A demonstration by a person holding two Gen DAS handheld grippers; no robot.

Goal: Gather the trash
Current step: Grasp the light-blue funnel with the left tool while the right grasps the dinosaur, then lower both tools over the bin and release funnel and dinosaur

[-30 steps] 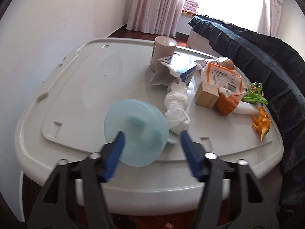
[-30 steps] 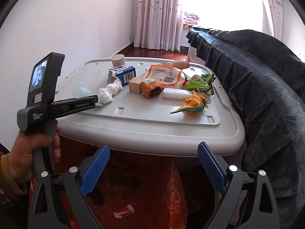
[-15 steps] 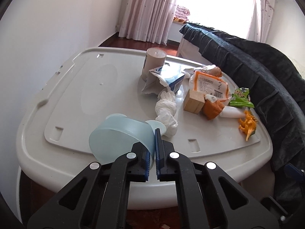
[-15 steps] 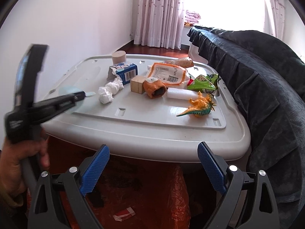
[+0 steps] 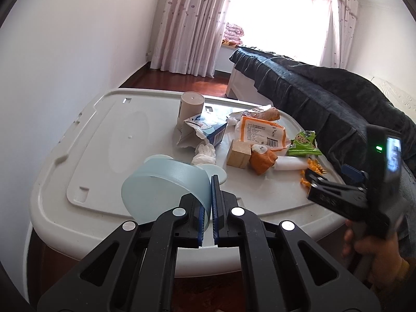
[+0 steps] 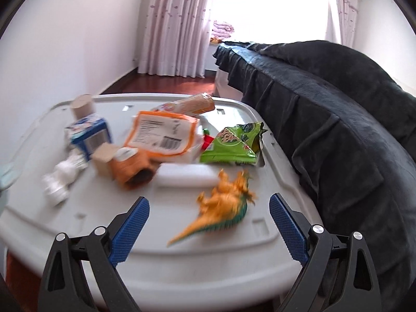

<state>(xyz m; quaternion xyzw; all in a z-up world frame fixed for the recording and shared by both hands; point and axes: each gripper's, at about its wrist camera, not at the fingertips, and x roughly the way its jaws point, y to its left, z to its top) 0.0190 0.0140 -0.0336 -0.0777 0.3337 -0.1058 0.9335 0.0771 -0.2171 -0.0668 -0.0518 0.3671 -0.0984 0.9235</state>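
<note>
Left tool (image 5: pixel 211 208) pinches the rim of the pale blue bowl (image 5: pixel 166 189) at the desk's (image 5: pixel 104 140) near edge. Right tool (image 6: pixel 209 223) gapes wide over the toy dinosaur (image 6: pixel 221 208); wrappers and green packet (image 6: pixel 234 143) lie mid-desk.

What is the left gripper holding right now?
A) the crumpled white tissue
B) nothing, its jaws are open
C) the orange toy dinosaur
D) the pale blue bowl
D: in the left wrist view the left gripper has its jaws shut on the rim of the pale blue bowl.
</note>
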